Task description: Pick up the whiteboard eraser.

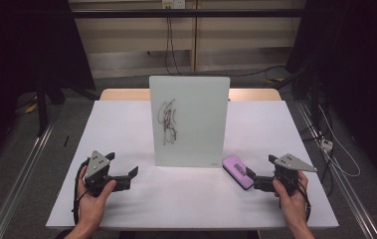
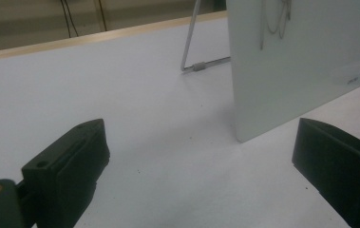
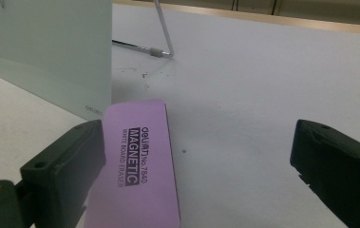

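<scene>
A small glass whiteboard (image 1: 189, 119) stands upright mid-table with black scribbles on its left half. A purple magnetic eraser (image 1: 238, 171) lies flat by the board's right lower corner. My right gripper (image 1: 253, 180) points left at the eraser with its jaws wide apart. In the right gripper view the eraser (image 3: 137, 175) lies between the jaws, close against the left one and far from the right one; the gripper (image 3: 199, 137) is open. My left gripper (image 1: 128, 178) rests open near the board's left lower corner, nothing between its jaws (image 2: 199, 137). The board (image 2: 301, 57) rises just ahead.
The white table top (image 1: 126, 124) ends in a wooden edge at the back. The board leans on a thin wire stand (image 3: 163, 33) behind it. Dark curtains, cables and floor rails surround the table.
</scene>
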Tool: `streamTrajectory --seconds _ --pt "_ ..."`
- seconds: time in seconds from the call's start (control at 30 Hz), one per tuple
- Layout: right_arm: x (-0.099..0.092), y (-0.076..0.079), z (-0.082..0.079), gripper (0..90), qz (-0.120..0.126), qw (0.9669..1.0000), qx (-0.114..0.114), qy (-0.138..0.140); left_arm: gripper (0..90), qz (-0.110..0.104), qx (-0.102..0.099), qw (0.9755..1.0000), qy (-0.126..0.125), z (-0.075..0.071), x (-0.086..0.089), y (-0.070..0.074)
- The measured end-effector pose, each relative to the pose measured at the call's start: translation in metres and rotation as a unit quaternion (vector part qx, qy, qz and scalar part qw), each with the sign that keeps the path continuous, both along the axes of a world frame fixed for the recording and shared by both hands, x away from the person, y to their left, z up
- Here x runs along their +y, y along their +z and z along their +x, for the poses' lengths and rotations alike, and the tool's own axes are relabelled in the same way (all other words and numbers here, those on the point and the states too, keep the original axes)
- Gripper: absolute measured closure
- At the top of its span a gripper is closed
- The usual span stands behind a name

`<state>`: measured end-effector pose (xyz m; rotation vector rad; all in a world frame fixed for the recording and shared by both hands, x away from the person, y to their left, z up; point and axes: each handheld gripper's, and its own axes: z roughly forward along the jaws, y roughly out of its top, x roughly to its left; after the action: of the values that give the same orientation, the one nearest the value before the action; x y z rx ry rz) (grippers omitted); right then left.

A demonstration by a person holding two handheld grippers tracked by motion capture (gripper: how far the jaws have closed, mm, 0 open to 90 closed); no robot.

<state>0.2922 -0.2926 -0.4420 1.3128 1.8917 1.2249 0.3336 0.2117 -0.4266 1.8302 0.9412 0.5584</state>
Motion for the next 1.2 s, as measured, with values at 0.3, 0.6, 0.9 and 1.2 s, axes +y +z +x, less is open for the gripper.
streamTrajectory --seconds 0.3,0.6,0.9,1.2 --pt "-0.001 0.001 0.001 5.0 0.006 0.9997 0.01 0.02 4.5 0.001 0.006 1.0 0.001 0.0 -0.002 -0.001" --pt "0.003 0.003 0.001 4.5 0.004 0.9995 0.017 0.028 4.5 0.005 0.005 1.0 -0.003 -0.002 -0.002 -0.001" --pt "0.01 0.007 0.004 4.8 -0.005 0.9981 0.034 0.051 4.5 0.014 0.008 0.9999 -0.005 -0.001 -0.003 -0.003" --pt "0.016 0.01 0.012 7.1 -0.015 0.996 0.062 0.062 4.5 0.02 0.006 0.9997 -0.014 -0.003 -0.005 -0.003"
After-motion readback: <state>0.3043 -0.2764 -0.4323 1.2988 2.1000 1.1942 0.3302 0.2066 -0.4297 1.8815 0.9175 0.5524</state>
